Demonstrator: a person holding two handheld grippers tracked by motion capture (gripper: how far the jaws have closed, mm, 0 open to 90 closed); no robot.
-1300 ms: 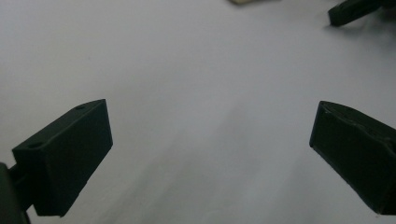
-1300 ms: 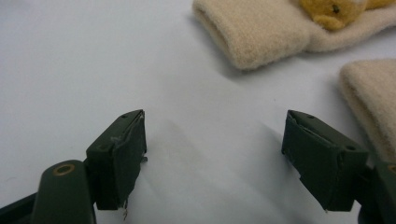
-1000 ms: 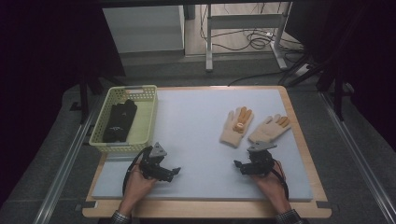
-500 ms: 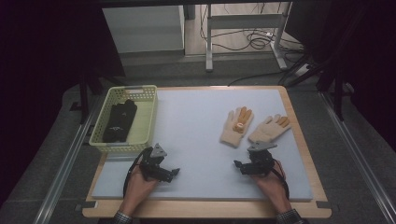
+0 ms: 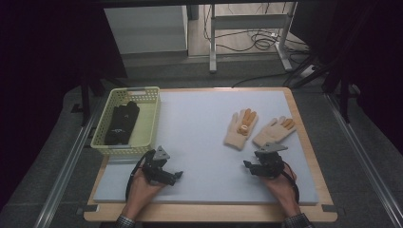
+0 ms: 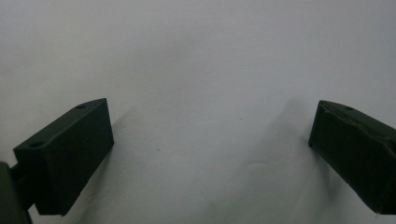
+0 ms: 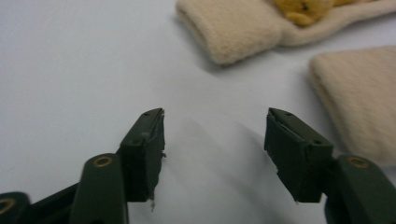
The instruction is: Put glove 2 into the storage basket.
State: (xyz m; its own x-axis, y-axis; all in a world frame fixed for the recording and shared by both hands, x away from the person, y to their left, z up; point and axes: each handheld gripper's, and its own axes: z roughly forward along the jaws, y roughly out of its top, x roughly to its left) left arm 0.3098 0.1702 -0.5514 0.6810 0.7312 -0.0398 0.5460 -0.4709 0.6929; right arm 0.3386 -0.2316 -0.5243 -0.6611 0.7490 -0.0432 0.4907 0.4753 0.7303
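Hands at the near edge of a pale grey foam-topped table (image 5: 199, 123) hold our two tools. From above, our left gripper (image 5: 177, 175) rests on bare mat, just in front of a pale yellow plastic lattice basket (image 5: 148, 118) holding a black folded cloth item (image 5: 121, 122). Our right gripper (image 5: 247, 165) sits near two cream knitted gloves (image 5: 259, 130) with orange fingertips, lying flat side by side.

In the left gripper view, our jaws stand wide apart over bare mat, nothing between them.

In the right gripper view, our right gripper (image 7: 215, 133) has just been closing its jaws, yet they remain apart and empty; the gloves (image 7: 233, 28) lie just beyond, untouched.
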